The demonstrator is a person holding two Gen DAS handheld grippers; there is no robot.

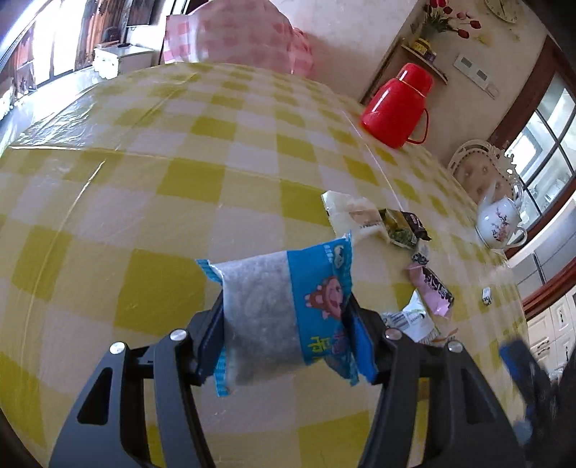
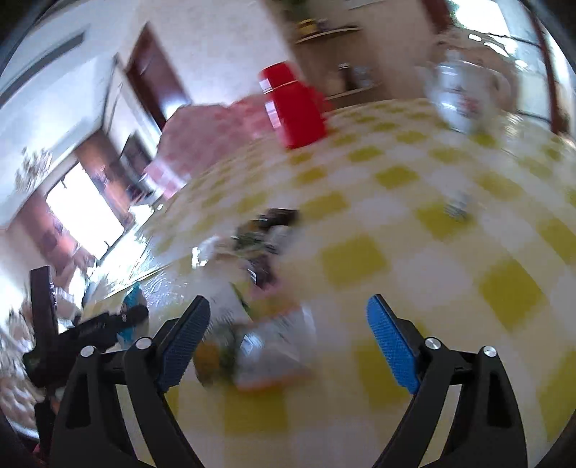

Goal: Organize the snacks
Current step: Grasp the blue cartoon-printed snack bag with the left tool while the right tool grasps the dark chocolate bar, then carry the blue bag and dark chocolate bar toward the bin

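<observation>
My left gripper point(image 1: 284, 327) is shut on a blue and clear snack packet point(image 1: 280, 309) with a pink cartoon figure, held above the yellow checked table point(image 1: 144, 187). Several other snack packets lie to its right: a pale one point(image 1: 351, 212), a green and black one point(image 1: 401, 225), a pink one point(image 1: 433, 288) and a white one point(image 1: 414, 320). My right gripper point(image 2: 288, 324) is open and empty above the blurred snack pile point(image 2: 259, 288). The left gripper point(image 2: 108, 324) with its blue packet shows at the lower left of the right wrist view.
A red thermos jug point(image 1: 396, 104) stands at the far right of the table, also in the right wrist view point(image 2: 291, 104). A white floral teapot point(image 1: 498, 223) sits near the right edge. A pink checked cloth point(image 1: 244, 32) covers something behind the table.
</observation>
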